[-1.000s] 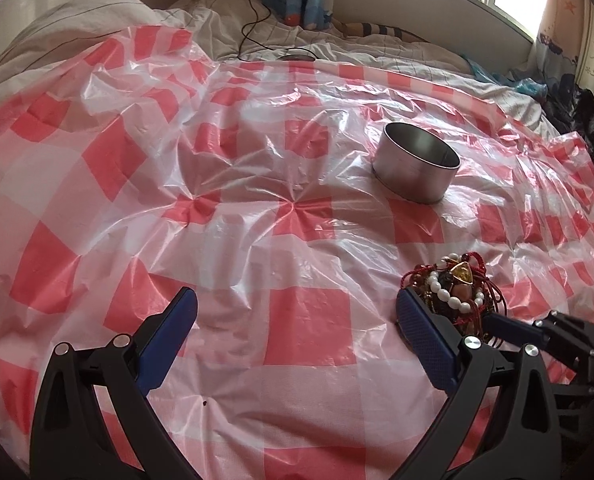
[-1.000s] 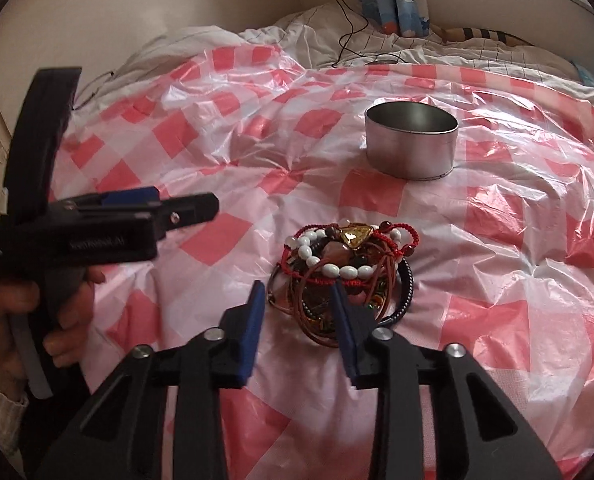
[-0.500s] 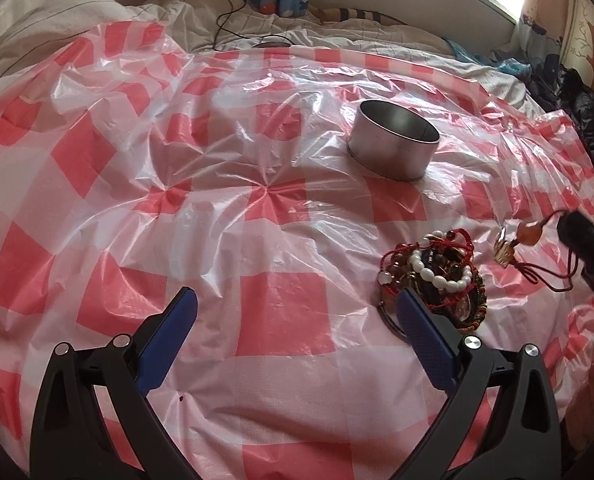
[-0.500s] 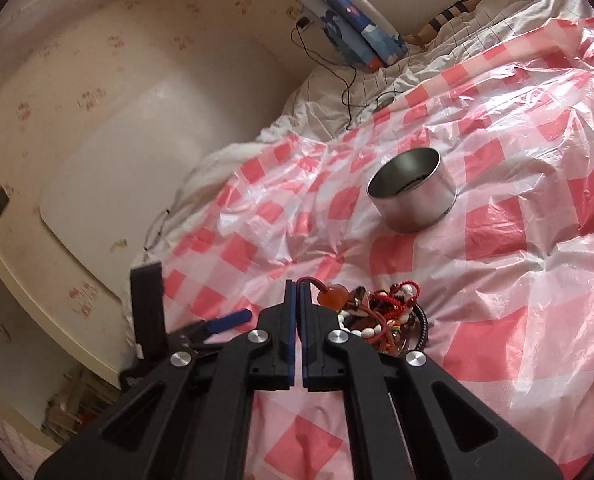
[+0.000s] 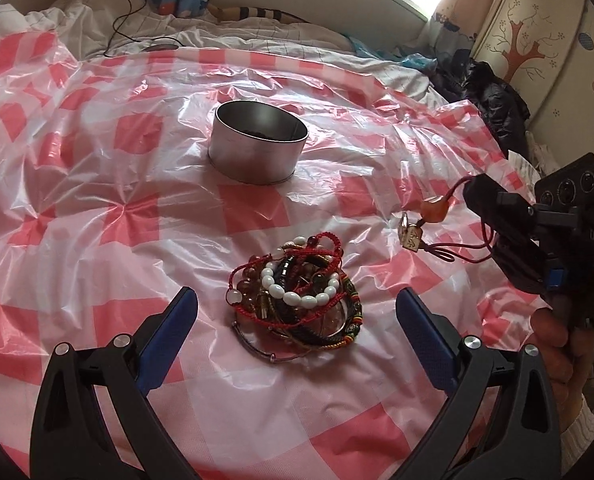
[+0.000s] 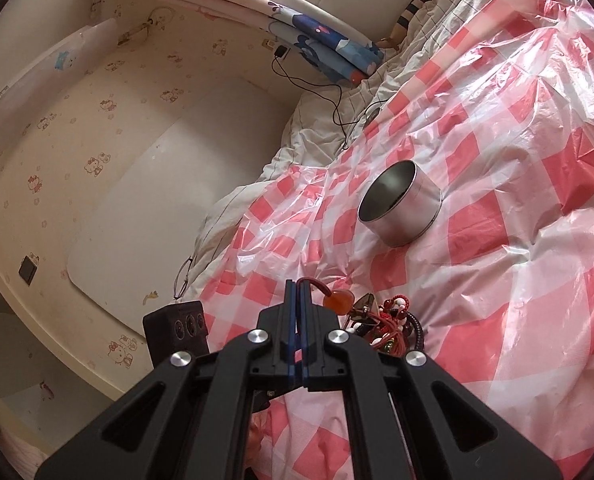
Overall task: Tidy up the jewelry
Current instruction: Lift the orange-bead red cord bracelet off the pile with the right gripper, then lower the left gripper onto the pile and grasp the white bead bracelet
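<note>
Right tongs [image 6: 297, 312] are pinched on the red cord of a dangly, light charm [image 5: 433, 211] right of the tin [image 5: 259, 145], left tongs [image 5: 297, 334] spread over the tangled pile [image 5: 297, 286] nearer than the tin, so grab cords, not slick beads.

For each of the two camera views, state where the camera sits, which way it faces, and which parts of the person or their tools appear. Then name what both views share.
Left wrist: sits behind the open left gripper, facing the bracelet pile; right gripper and hand show.
Right wrist: sits behind the right gripper shut on a red cord, tilted towards the wall.
Shared: metal tin, bracelet pile, checked sheet.
</note>
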Motion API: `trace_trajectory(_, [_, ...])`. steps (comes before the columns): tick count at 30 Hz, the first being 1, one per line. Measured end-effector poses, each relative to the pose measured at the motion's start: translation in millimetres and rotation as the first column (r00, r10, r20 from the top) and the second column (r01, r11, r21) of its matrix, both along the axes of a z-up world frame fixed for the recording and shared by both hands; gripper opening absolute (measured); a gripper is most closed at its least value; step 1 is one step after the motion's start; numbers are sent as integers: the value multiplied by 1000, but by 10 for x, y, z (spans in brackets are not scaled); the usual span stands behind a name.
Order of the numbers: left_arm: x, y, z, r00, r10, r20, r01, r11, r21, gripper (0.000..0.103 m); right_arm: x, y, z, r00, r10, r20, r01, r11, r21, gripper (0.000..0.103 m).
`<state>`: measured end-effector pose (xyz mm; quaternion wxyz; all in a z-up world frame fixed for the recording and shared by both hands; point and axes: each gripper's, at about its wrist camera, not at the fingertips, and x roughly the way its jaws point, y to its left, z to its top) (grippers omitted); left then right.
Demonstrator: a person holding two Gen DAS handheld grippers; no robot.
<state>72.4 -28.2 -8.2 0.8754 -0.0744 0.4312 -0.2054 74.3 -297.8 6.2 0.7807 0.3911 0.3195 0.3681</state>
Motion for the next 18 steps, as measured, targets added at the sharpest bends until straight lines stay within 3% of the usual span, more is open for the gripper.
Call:
trace_trajectory(2, [48,5,-43,999,-14,-29,13,1000,-19,95,1,-11,-2,1000,-3,0,3,1000,1,3])
trace_trajectory(6, [129,-22,-118,995,-60,-79,52,994,-91,72,8,-3,-13,1000,6,-6,-6,1000,1,3])
trace_trajectory(9, [197,-67,-162,992,-74,-100,63,992,-112,64,8,-3,-8,1000,8,-6,-8,1000,1,3])
trace_trajectory(14, [231,-138,-210,993,-50,-111,42,996,-75,57,9,-5,-18,1000,8,-9,-8,1000,4,3])
trace_trajectory(18, [260,-55,-267,989,-15,-149,2,996,-92,47,7,3,-23,1000,12,-9,-12,1000,6,3])
